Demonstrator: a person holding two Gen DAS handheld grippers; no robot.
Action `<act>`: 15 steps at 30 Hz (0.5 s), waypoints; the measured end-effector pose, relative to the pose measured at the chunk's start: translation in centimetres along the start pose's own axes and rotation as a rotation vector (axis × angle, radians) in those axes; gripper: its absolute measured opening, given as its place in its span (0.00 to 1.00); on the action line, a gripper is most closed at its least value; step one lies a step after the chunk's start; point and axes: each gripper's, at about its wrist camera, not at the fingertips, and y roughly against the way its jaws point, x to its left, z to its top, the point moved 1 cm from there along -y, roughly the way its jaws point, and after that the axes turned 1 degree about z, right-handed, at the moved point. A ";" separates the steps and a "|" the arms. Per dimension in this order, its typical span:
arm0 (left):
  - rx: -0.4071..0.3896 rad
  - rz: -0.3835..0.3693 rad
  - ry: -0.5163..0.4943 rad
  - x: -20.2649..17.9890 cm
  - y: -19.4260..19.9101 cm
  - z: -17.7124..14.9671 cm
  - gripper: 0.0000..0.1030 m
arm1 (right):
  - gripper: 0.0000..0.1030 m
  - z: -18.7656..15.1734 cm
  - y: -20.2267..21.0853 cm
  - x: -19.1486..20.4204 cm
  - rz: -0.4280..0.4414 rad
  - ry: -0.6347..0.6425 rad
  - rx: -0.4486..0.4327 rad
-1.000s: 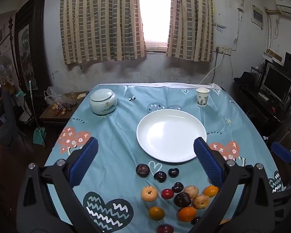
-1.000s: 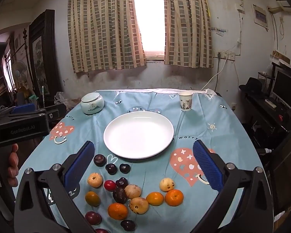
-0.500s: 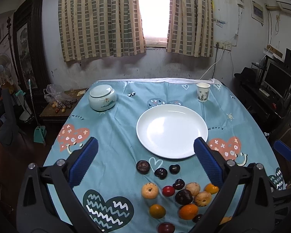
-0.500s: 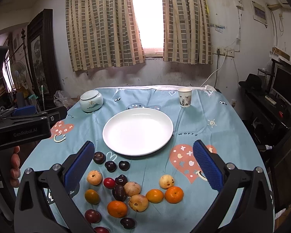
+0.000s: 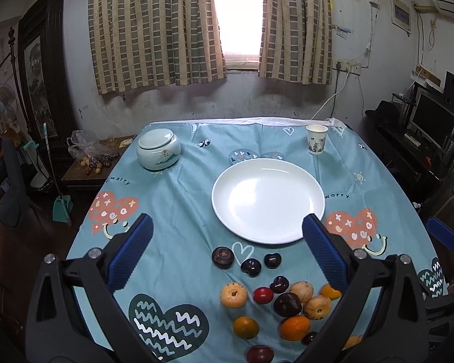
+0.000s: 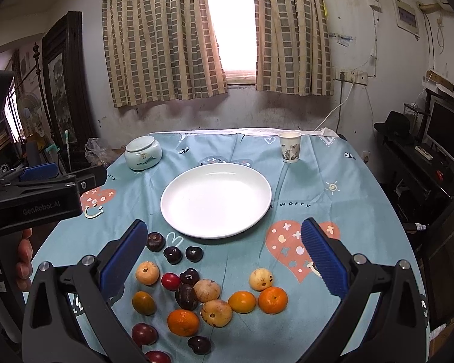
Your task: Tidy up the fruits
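Fruits (image 6: 196, 293) lie loose on the near part of the table (image 6: 348, 187), at 6 o'clock from the white plate (image 6: 215, 200); none is on the plate.

Table: blue cloth printed with hearts. Plate sits near centre, bare.

Left gripper (image 5: 227, 257): fingers spread wide, nothing between them, hovering above the near edge of the table. In the right wrist view its black body shows at 9 o'clock, with a hand (image 6: 24, 260) wrapped around the grip.

Right gripper (image 6: 224, 255): fingers also spread wide, holding nothing, above the fruit cluster.

Lidded ceramic jar (image 6: 143, 153): at 10 o'clock from the plate, well apart from it.

Paper cup (image 6: 290, 146): upright, at 1 o'clock from the plate, near the far edge.

Fruit detail, right wrist view:
- two oranges (image 6: 273, 300) side by side at 4 o'clock of the cluster, a pale round fruit (image 6: 261, 279) just beside them;
- another orange (image 6: 183, 322) at 6 o'clock;
- three dark fruits (image 6: 174, 254) in a row nearest the plate rim, not touching it;
- small red fruit (image 6: 170, 281) within the cluster.
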 end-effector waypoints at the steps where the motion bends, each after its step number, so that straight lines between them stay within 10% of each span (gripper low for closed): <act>1: 0.003 -0.001 0.000 0.0 -0.1 0.1 0.97 | 0.99 0.0 0.0 0.0 0.000 0.000 0.000; 15: 0.018 -0.003 -0.009 0.0 -0.3 0.1 0.97 | 0.99 -0.3 -0.2 0.2 0.017 0.008 0.017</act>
